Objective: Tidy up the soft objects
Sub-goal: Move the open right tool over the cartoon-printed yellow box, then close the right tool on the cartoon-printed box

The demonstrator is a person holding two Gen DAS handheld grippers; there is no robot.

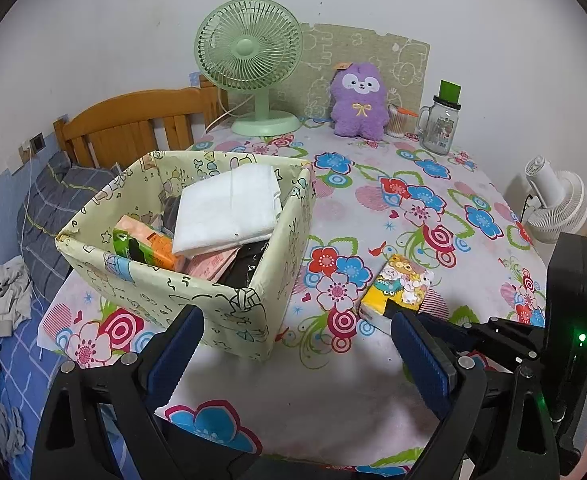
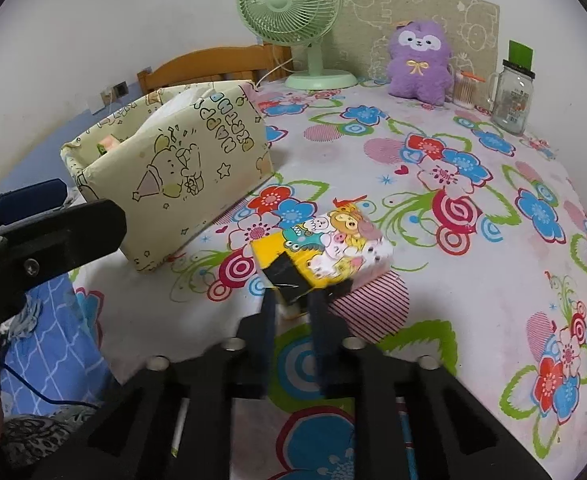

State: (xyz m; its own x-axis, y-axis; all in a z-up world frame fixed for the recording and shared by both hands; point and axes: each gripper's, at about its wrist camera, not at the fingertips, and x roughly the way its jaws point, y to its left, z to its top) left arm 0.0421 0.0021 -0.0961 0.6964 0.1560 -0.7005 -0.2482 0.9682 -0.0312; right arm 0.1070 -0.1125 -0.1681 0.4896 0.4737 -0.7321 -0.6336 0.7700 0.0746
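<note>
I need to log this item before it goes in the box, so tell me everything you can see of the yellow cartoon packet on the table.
The yellow cartoon packet is a small, soft-looking rectangular pack in glossy wrapping, printed with cartoon animals on its yellow and white top face, with a black patch at its near end. It lies flat on the floral tablecloth, to the right of the cream fabric box and clear of it. The right gripper has closed its blue-padded fingers on the packet's near end. Nothing else touches it.

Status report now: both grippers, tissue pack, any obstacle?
Right gripper shut on yellow cartoon-print tissue pack. Left gripper open, empty. Pack on table, outside cream box. Nothing between them.
</note>
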